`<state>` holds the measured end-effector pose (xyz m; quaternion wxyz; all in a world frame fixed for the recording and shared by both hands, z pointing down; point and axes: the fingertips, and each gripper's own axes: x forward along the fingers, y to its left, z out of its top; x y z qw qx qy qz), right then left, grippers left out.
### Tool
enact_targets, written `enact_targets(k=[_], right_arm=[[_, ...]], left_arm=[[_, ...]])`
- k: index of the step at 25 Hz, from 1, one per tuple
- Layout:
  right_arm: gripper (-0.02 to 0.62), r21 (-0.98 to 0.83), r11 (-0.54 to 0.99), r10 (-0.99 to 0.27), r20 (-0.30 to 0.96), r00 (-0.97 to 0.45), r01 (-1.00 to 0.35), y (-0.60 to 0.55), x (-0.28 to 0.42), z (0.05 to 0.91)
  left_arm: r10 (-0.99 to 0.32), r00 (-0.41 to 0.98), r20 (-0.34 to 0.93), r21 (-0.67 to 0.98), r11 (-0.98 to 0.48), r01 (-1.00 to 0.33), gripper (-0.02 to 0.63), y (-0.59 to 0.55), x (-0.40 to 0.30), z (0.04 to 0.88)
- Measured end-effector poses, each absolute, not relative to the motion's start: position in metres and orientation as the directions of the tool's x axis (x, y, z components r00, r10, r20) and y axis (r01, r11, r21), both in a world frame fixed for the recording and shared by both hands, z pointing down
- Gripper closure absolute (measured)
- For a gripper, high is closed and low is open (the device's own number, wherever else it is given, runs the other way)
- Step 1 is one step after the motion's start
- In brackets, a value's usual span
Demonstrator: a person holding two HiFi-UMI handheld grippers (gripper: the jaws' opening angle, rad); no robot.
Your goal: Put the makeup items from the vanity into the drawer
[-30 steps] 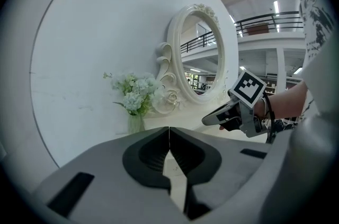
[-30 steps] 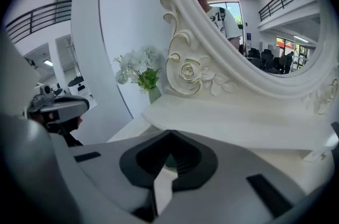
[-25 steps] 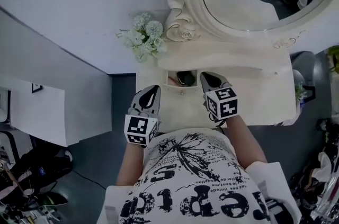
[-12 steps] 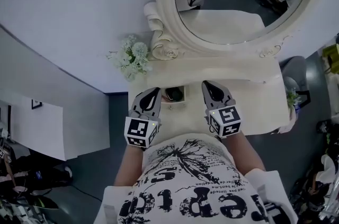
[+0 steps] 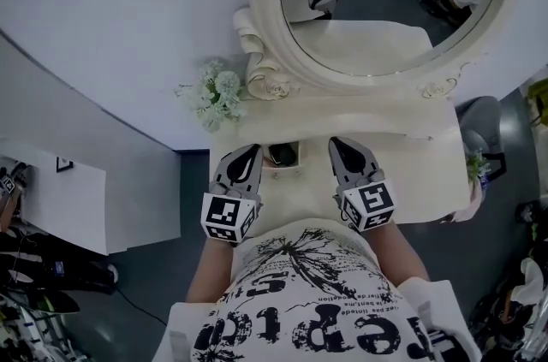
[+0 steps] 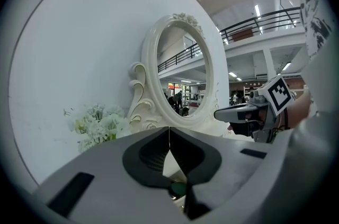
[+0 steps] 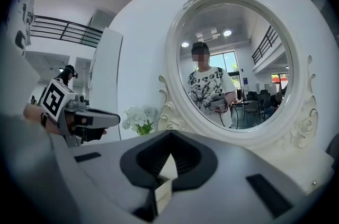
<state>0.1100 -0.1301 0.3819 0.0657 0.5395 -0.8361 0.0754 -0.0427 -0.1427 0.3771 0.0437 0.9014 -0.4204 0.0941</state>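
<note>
Makeup item (image 5: pixel 281 152), dark and rounded, lying inside small open drawer (image 5: pixel 288 170) at front edge of cream vanity (image 5: pixel 411 155). From left: white flowers (image 5: pixel 214 91) beside mirror's foot. Left gripper (image 5: pixel 248 149) just left of drawer, jaws pressed together on nothing. Right gripper (image 5: pixel 336 142) just right of drawer, likewise closed and empty. No other makeup visible on vanity top, so stowing looks finished. Next move probably calls for nudging drawer shut with a closed tip. Clear look into drawer from head view only. Person's reflection in oval mirror (image 7: pixel 233 74) seen whole in right gripper view only.
</note>
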Motion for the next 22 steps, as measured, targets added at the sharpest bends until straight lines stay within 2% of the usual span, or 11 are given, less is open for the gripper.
enact_targets(k=[22], right_arm=[[0.578,-0.05,0.442,-0.873,0.205,-0.442,-0.896,-0.1331,0.1134,0.3862]], left_arm=[[-0.768,0.606,0.207,-0.001,-0.619,-0.785,0.584,-0.1387,-0.0388,0.3764]])
